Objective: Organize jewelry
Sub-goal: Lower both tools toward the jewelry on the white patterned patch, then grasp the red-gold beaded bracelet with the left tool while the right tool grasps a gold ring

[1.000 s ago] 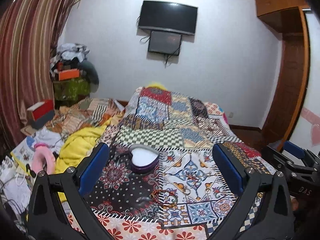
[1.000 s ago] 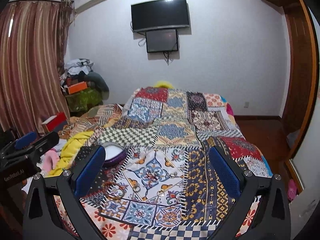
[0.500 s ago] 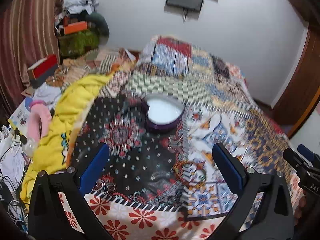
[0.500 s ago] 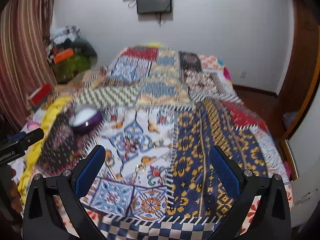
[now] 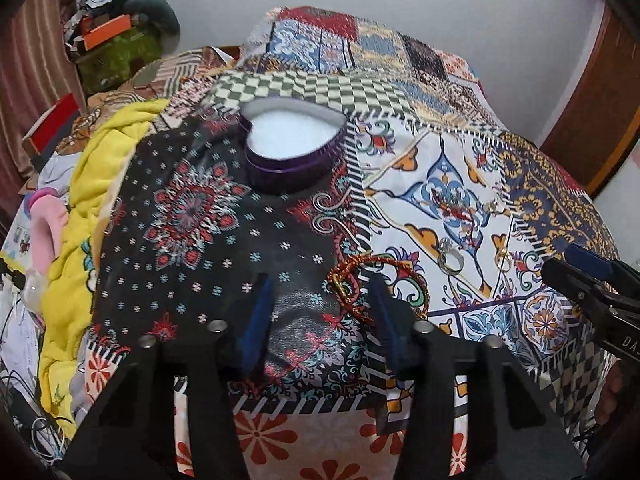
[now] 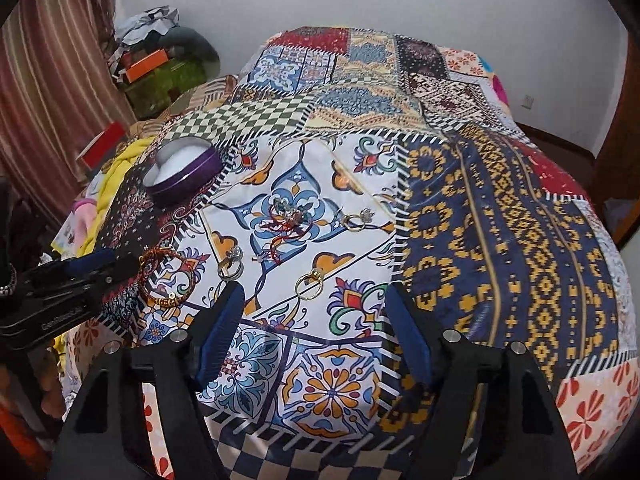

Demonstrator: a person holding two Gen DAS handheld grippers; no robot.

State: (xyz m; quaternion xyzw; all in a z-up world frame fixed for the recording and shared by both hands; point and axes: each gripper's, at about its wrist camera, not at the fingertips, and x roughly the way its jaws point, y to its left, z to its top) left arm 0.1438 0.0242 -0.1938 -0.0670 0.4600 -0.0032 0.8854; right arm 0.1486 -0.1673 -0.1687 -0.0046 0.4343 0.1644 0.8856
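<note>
Hand-held gripper [image 6: 314,328], unlike left view: gold ring [image 6: 309,283].

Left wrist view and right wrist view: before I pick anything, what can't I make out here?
- Red bangle: its near arc is hidden behind the left gripper's fingers in the left wrist view.
- Box: only white lining shows; too blurred to see compartments.
- Red-thread piece: too small and tangled to identify, right wrist view.
- Right gripper: whether it touches the gold ring is unclear.
</note>
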